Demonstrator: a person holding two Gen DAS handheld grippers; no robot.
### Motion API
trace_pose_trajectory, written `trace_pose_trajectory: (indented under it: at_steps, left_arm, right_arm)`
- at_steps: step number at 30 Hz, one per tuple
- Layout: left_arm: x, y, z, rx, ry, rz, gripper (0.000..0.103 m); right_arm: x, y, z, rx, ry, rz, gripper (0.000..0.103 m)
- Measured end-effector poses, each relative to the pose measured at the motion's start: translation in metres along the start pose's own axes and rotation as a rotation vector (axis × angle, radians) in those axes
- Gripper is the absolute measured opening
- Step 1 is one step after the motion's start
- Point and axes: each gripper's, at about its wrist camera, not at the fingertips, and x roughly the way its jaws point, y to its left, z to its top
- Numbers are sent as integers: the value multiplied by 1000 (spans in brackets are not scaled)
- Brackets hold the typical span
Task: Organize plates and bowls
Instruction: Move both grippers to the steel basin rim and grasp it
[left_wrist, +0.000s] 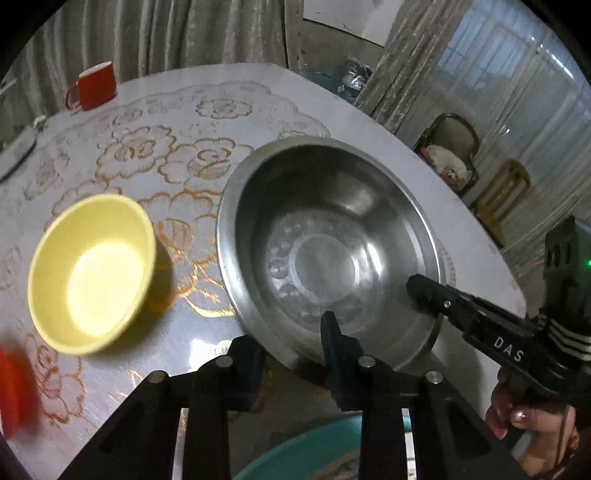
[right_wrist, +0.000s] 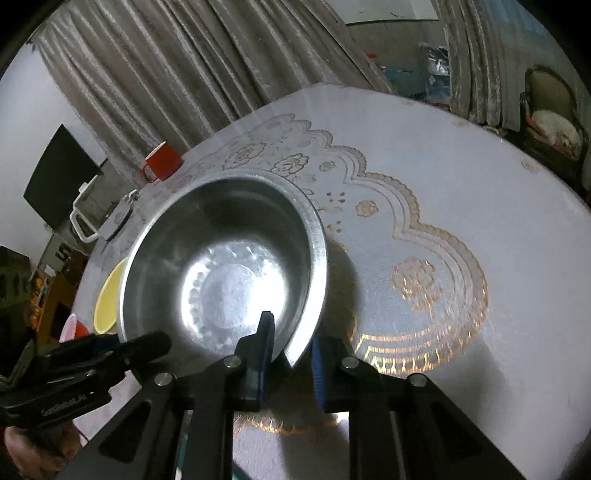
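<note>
A large steel bowl (left_wrist: 325, 240) stands on the table near its front edge; it also fills the left of the right wrist view (right_wrist: 229, 266). My left gripper (left_wrist: 291, 354) straddles the bowl's near rim, one finger inside and one outside, with a gap showing. My right gripper (right_wrist: 291, 354) straddles the rim on the bowl's other side in the same way; it shows in the left wrist view (left_wrist: 424, 291). A yellow bowl (left_wrist: 92, 273) sits upright to the left of the steel bowl, and its edge shows in the right wrist view (right_wrist: 107, 302).
A red mug (left_wrist: 92, 88) stands at the table's far edge. A blurred red thing (left_wrist: 11, 391) lies at the near left. The white flowered tablecloth (right_wrist: 461, 206) spreads to the right. A teal basin (left_wrist: 314, 450) sits below the table edge. Chairs (left_wrist: 450, 155) stand beyond.
</note>
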Motion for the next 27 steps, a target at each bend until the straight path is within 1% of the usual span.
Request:
trace_pose_trajectory:
  at_steps: [10, 12, 16, 20, 24, 27]
  left_arm:
    - [-15, -8, -33, 14, 17, -15, 29]
    - [-22, -10, -38, 23, -7, -26, 30]
    - [-33, -16, -38, 50, -28, -13, 30]
    - [-44, -15, -41, 30, -57, -49, 30]
    - [-62, -17, -47, 37, -85, -50, 30]
    - [-77, -15, -53, 30, -104, -59, 30]
  right_arm:
    - [-30, 0, -32, 50, 9, -1, 18]
    - [-33, 1, -37, 53, 9, -6, 18]
    - [-47, 9, -41, 40, -34, -26, 19]
    - [-56, 10, -43, 56, -51, -19, 19]
    - [-72, 17, -47, 29, -86, -33, 19]
    - [-81, 25, -49, 30, -102, -18, 19]
